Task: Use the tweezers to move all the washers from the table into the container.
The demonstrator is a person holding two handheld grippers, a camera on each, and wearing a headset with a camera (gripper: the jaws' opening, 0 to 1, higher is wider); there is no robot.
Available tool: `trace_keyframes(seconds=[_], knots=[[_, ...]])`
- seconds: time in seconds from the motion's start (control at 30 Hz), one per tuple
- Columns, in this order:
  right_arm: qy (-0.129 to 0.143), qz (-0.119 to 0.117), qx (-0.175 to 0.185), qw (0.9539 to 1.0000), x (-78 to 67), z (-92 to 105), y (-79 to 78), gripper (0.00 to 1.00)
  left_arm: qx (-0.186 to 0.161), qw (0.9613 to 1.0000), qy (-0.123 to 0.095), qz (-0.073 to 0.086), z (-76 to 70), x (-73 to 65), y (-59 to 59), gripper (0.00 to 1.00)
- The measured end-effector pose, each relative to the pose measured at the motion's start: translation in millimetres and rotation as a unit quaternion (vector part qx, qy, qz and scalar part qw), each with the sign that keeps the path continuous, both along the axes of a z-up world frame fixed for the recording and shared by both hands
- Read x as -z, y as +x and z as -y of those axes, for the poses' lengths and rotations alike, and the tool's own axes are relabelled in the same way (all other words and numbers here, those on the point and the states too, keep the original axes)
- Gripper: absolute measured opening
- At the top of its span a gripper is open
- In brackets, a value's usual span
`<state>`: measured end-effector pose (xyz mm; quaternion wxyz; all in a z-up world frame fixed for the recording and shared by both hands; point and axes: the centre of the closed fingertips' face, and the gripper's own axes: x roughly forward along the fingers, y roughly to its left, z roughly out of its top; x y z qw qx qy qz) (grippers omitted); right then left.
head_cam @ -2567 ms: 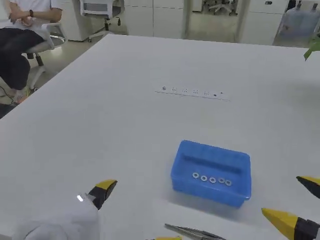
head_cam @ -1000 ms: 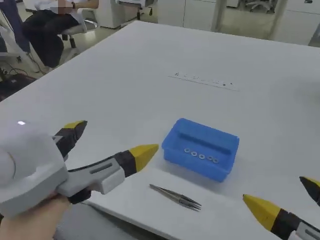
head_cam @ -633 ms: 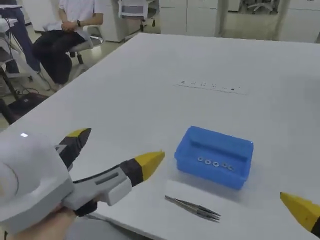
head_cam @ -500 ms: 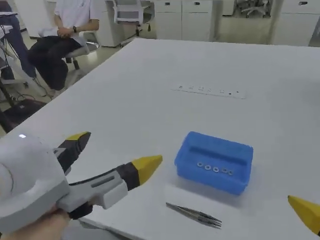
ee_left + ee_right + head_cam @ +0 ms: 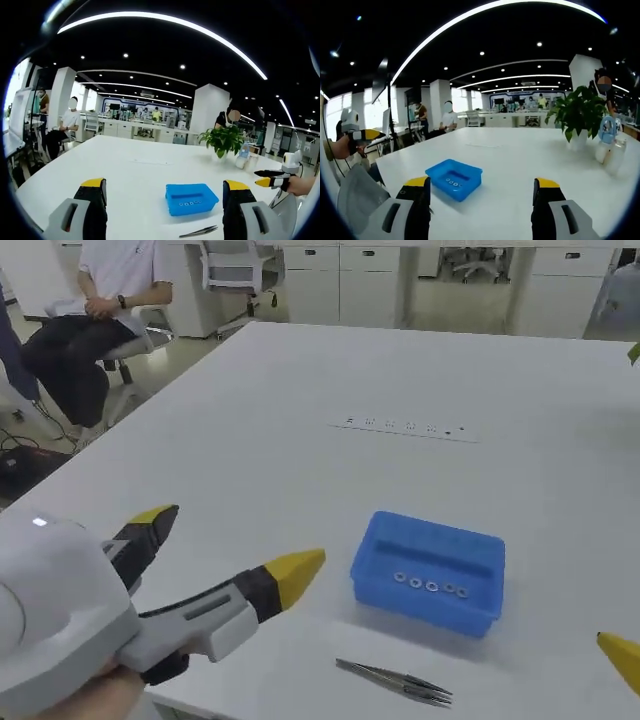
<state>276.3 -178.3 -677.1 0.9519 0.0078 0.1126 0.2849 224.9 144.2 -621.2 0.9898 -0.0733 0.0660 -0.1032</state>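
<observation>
Well, your left gripper (image 5: 235,537) hangs wide open and empty, left of the container (image 5: 420,618), where five washers (image 5: 430,586) lie in a row. The head view shows tweezers (image 5: 395,681) on the table (image 5: 300,390) just before it. Your right gripper (image 5: 481,183) gapes wide too, holding nothing; its view adds a plant (image 5: 580,117).

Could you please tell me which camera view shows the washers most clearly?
The head view: the washers lie in a distinct row inside the blue container. Both gripper views show them as tiny specks in it.
</observation>
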Motion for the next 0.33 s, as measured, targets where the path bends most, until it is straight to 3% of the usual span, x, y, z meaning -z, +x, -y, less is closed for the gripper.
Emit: trace_keyframes(seconds=[0.23, 0.33], knots=[[-0.001, -0.001, 0.009, 1.0, 0.2, 2.1, 1.6, 0.83, -0.003, 1.0, -0.002, 0.003, -5.2, 2.3, -0.8, 0.99], [0.002, -0.005, 0.009, 0.9999, 1.3, 1.2, 3.4, 0.83, -0.007, 0.9999, 0.007, 0.003, -7.5, 2.2, -3.4, 0.99]])
